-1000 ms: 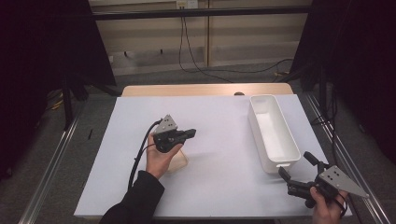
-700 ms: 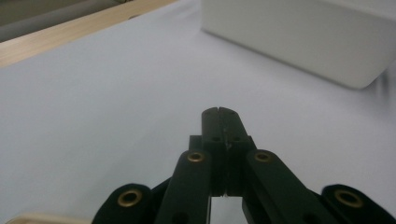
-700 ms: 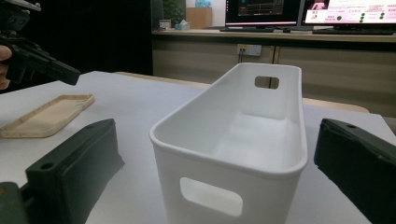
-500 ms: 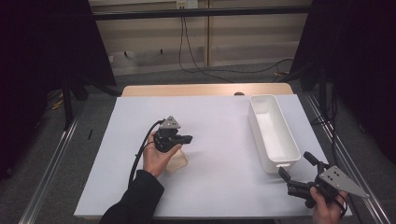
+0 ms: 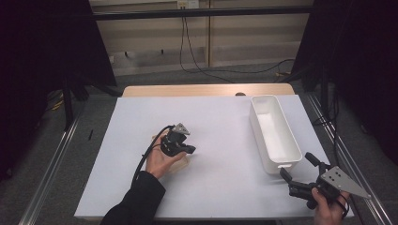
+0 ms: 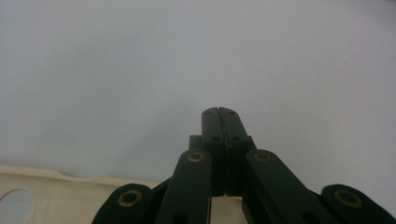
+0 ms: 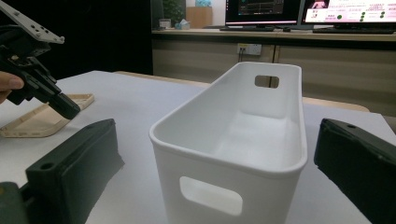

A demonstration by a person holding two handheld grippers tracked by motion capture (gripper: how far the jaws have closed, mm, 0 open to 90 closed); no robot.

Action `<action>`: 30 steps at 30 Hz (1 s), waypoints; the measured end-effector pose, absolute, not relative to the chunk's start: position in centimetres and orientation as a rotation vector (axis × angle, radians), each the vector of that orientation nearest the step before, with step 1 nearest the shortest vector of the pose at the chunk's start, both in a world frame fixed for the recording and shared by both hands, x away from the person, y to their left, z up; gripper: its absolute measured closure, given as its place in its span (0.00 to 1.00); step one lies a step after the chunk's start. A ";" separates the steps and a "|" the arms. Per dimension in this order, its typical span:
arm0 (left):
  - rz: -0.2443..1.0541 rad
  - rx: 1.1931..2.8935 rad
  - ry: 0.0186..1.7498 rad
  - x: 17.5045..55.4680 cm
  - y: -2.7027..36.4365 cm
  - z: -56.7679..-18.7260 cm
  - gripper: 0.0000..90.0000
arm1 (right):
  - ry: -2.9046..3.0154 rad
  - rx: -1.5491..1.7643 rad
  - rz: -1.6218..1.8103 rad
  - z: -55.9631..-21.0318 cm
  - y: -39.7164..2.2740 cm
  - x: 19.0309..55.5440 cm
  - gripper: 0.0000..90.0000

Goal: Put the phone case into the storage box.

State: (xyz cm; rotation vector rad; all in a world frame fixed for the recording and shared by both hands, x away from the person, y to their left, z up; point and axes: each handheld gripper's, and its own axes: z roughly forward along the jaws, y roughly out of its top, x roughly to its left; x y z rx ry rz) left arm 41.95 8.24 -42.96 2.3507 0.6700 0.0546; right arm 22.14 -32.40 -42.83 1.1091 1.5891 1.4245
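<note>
Slightly nearer the person than a second ago, the left gripper (image 5: 187,150), jaws pressed together and empty, hovers over the beige case (image 7: 44,116) on the bench (image 5: 220,126), seemingly before pickup, needing opening first, while the right gripper (image 5: 298,169) waits spread by the bin (image 5: 277,136).

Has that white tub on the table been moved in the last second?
No. The white tub sits at the same spot by the table's right edge.

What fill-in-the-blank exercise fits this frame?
1. The left gripper has its jaws ____.
2. The right gripper has its jaws ____.
3. The white bin holds ____.
4. The cream phone case lies flat on the ____ table cover.

Missing words: shut; open; nothing; white
</note>
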 end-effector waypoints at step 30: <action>0.004 2.427 0.724 41.7 8.7 -43.8 1.00 | 1.589 1.111 1.425 -42.8 -32.4 22.1 0.00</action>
